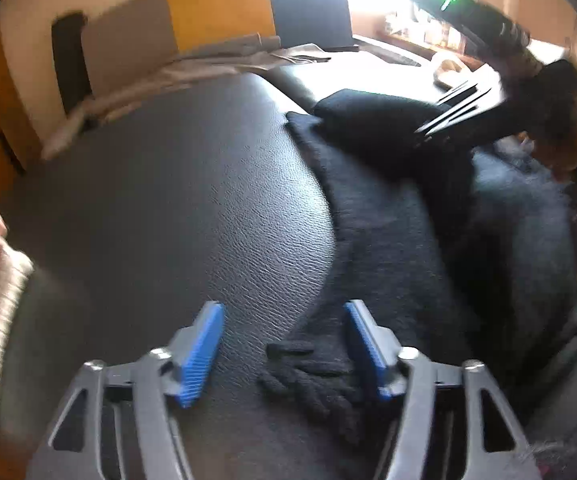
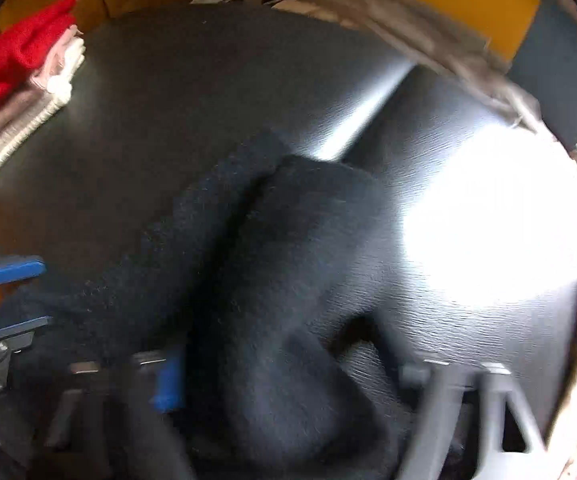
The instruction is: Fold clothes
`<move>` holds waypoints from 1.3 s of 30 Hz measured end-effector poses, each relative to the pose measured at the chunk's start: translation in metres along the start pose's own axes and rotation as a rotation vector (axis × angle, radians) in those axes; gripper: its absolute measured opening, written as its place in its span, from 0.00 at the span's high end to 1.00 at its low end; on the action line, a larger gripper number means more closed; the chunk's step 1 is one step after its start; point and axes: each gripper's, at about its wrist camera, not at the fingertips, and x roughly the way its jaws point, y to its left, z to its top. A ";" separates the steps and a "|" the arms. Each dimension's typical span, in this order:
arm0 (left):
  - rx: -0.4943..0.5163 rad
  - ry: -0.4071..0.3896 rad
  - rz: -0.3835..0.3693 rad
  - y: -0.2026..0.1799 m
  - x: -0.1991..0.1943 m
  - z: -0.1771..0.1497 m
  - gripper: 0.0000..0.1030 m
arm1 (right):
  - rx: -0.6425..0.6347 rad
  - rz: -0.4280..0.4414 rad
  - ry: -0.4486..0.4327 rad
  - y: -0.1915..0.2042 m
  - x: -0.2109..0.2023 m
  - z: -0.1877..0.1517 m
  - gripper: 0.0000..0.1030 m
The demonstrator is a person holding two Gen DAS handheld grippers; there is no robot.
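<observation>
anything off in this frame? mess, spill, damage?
No spill or damage. The black garment is bunched, with one part draped over the right claw, hiding whether it's shut. The left claw is open over the fringe. Folded clothes sit neat at the table edge. Both views are motion-blurred.

Black fuzzy knit garment [image 1: 400, 248] spread on dark leather-textured surface, one part folded over itself, fringe at near edge.

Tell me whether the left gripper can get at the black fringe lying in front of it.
Probably yes. The left gripper is open, and the black fringe lies flat on the black tabletop between its fingers, nearer the right one. Nothing covers it; blur hides fine detail.
</observation>
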 end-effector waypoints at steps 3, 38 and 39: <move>0.010 -0.011 0.006 -0.005 -0.002 -0.004 0.96 | 0.005 0.026 -0.034 0.010 -0.012 -0.010 0.88; -0.354 -0.166 0.238 0.134 -0.015 0.180 0.87 | 0.325 -0.346 -0.662 -0.098 -0.193 0.130 0.10; -0.401 -0.141 0.208 0.144 -0.012 0.152 0.87 | 0.329 -0.326 -0.637 -0.100 -0.181 0.114 0.10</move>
